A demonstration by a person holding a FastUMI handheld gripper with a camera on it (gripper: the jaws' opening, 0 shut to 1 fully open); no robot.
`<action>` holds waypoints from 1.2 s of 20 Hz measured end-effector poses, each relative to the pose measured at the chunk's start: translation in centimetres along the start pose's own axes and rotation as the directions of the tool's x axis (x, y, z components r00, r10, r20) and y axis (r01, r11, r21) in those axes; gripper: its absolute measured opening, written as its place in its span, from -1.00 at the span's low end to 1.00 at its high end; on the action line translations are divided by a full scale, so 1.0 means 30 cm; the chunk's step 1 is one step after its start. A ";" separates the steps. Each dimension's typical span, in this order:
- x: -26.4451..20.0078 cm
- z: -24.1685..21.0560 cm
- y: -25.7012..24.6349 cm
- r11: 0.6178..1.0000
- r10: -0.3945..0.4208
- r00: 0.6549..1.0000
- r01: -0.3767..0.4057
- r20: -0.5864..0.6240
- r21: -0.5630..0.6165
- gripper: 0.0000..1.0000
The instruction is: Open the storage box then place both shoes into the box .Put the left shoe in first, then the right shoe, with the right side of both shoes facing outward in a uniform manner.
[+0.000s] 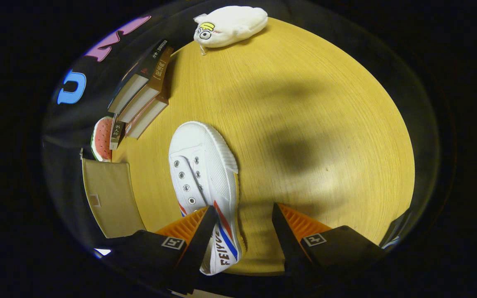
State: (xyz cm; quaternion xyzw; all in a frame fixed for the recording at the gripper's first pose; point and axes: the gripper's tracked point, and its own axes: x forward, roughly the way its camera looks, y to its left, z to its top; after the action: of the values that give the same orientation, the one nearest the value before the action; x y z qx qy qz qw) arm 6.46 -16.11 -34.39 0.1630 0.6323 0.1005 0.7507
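Gripper [242,215] fingers spread apart, clamping nothing — the white shoe [205,174] lies on the wooden table [304,103], heel by the left finger. Relative to the shoe: books [141,91] beyond-left, beige box [110,198] just left, plush toy [230,25] far beyond.

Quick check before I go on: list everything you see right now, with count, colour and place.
shoe: one, white with red and blue stripes, heel between the fingers, toe pointing ahead
books: about four, brown and dark covers, stacked beyond the shoe
watermelon slice: one, red and green, beside the books
beige panel: one, beside the shoe, possibly the storage box
plush toy: one, white, table's far edge
table: one, light wood
gripper: one, open, fingers straddling the heel
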 end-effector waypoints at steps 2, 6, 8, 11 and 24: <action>-0.001 -0.003 0.002 1.000 0.005 1.000 -0.005 -0.003 0.005 0.75; -0.012 -0.004 0.046 0.995 0.067 0.998 -0.065 -0.020 0.072 0.75; 0.008 -0.003 0.041 0.996 0.061 0.998 -0.060 -0.016 0.065 0.75; 0.034 -0.010 0.067 0.997 0.068 0.998 -0.067 -0.020 0.040 0.74; 0.022 -0.030 0.100 0.992 0.100 0.995 -0.100 0.005 0.078 -0.72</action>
State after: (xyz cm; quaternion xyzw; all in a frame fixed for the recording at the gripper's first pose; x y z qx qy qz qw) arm 5.87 -12.99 -34.00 0.2239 0.6263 0.1131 0.7381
